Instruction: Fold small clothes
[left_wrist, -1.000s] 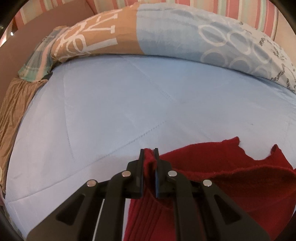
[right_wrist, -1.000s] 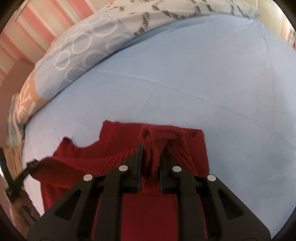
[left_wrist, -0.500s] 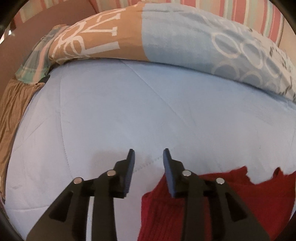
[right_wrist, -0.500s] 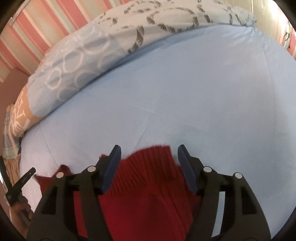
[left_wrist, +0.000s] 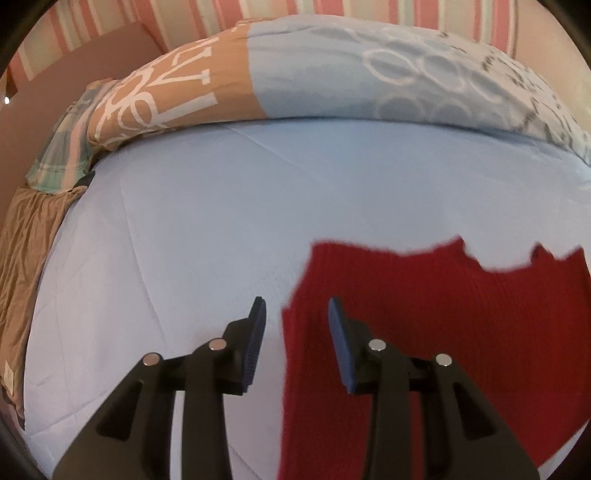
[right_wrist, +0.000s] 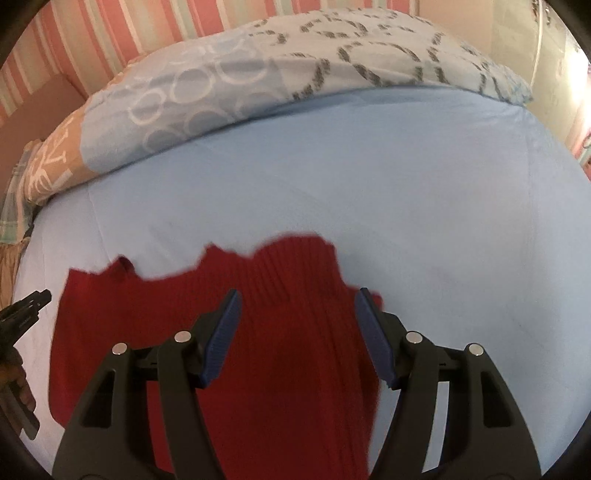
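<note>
A red ribbed knit garment (left_wrist: 461, 325) lies flat on the light blue bed sheet (left_wrist: 221, 221). My left gripper (left_wrist: 295, 317) is open and empty, above the garment's left edge. In the right wrist view the garment (right_wrist: 277, 350) fills the lower middle, and my right gripper (right_wrist: 297, 310) is open wide and empty above its right part. The left gripper also shows at the left edge of the right wrist view (right_wrist: 26, 310).
A patterned blue, tan and white duvet (left_wrist: 332, 74) is bunched along the far side of the bed. A plaid cloth (left_wrist: 66, 147) and a brown cloth (left_wrist: 26, 251) lie at the far left. A striped pink wall (right_wrist: 110, 37) stands behind.
Both grippers were shut on the red garment a second ago. They opened, let it go and lifted back, and the garment now lies flat on the sheet.
</note>
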